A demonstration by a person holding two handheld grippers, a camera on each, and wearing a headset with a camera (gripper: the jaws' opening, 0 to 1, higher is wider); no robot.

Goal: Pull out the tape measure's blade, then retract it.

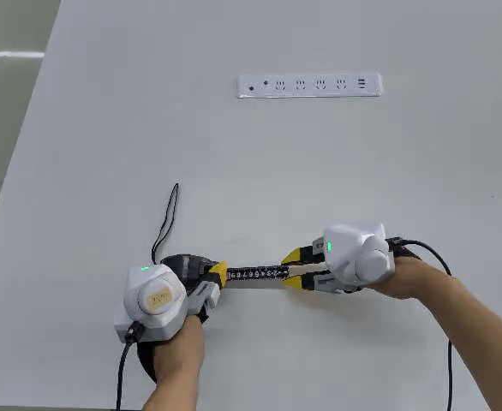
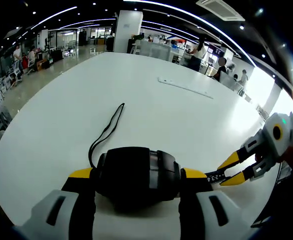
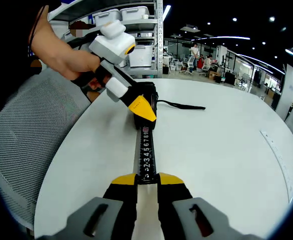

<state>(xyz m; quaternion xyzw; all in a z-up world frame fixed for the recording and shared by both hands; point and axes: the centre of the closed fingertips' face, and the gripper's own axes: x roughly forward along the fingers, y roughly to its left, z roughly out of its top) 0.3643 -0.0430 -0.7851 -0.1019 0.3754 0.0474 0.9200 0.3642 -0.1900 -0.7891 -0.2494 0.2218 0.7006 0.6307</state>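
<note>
A black tape measure [image 1: 185, 267] lies on the white table [image 1: 259, 171], and my left gripper [image 1: 212, 278] is shut on its case [image 2: 136, 172]. A short length of dark numbered blade [image 1: 255, 274] runs from the case to the right. My right gripper [image 1: 295, 268] is shut on the blade's end; the blade [image 3: 145, 152] leads away from its yellow fingertips [image 3: 122, 180] toward the case [image 3: 145, 100]. The black wrist strap [image 1: 165, 221] trails toward the far side of the table. In the left gripper view the right gripper [image 2: 230, 169] comes in from the right.
A white power strip [image 1: 309, 85] lies flat at the far middle of the table. The table's left edge [image 1: 20, 154] borders a grey-green floor. A mesh chair back [image 3: 26, 145] stands beside the table in the right gripper view. Cables hang from both grippers.
</note>
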